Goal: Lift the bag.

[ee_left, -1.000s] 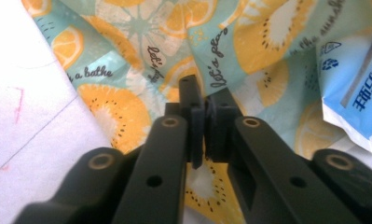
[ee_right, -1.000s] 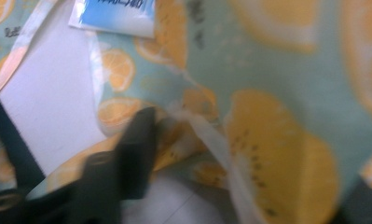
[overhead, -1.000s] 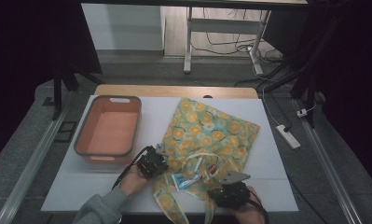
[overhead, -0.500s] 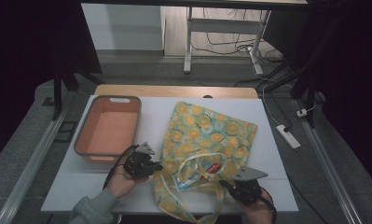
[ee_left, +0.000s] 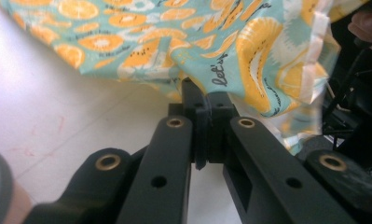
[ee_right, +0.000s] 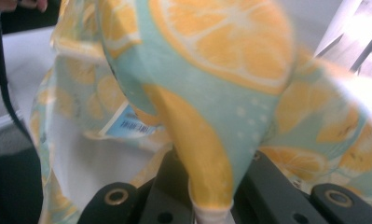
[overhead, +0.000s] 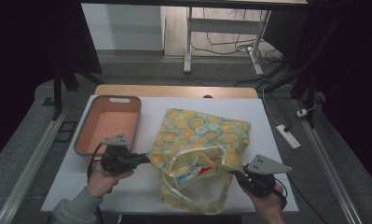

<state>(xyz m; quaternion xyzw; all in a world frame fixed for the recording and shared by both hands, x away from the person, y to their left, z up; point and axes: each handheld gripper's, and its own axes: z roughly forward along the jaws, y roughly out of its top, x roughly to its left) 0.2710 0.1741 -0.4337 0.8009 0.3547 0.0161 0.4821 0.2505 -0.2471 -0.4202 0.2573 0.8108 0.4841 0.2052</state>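
Orange-print tote bag [overhead: 202, 140]: on white table [overhead: 272, 140], mouth toward person, stretched crosswise between tongs; left gripper [overhead: 144, 158] clamped on left rim; right gripper [overhead: 235, 173] clamped on right rim; packet [overhead: 193, 173] inside; tray [overhead: 110, 122] leftward.

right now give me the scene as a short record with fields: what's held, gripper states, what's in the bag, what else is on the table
held: orange-print tote bag, gripped at both sides of its mouth
left gripper: shut on the bag's edge
right gripper: shut on the bag's edge
bag state: mouth spread open toward the person, far end resting on the table
inside bag: a packet with blue and red print
also on table: orange bin to the bag's left, apart from it
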